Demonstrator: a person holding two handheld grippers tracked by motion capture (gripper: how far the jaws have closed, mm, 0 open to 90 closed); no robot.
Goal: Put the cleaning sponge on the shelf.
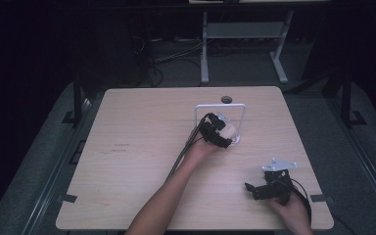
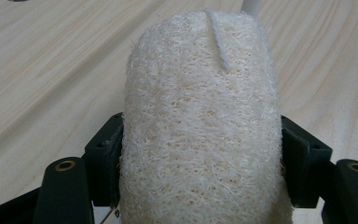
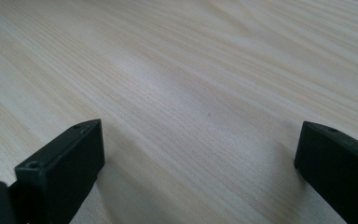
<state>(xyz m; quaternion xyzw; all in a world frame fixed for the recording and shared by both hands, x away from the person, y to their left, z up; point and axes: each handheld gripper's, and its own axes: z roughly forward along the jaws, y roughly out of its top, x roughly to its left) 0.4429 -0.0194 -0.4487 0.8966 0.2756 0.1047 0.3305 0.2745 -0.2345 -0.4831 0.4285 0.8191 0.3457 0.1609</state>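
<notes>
This looks like a lab or test room set up for recording, not a home. One plain pale wooden table point(image 1: 142, 147) stands alone in a dim space on grey carpet point(image 1: 323, 112), with dark metal rails point(image 1: 54, 176) running along the floor at its left and right. Beyond the far edge, loose cables point(image 1: 171, 56) lie in a tangle on the floor beside the white metal legs of a bench point(image 1: 204, 49). Black framing posts point(image 1: 345, 93) rise at the far right, and the surroundings fall away into darkness.
</notes>
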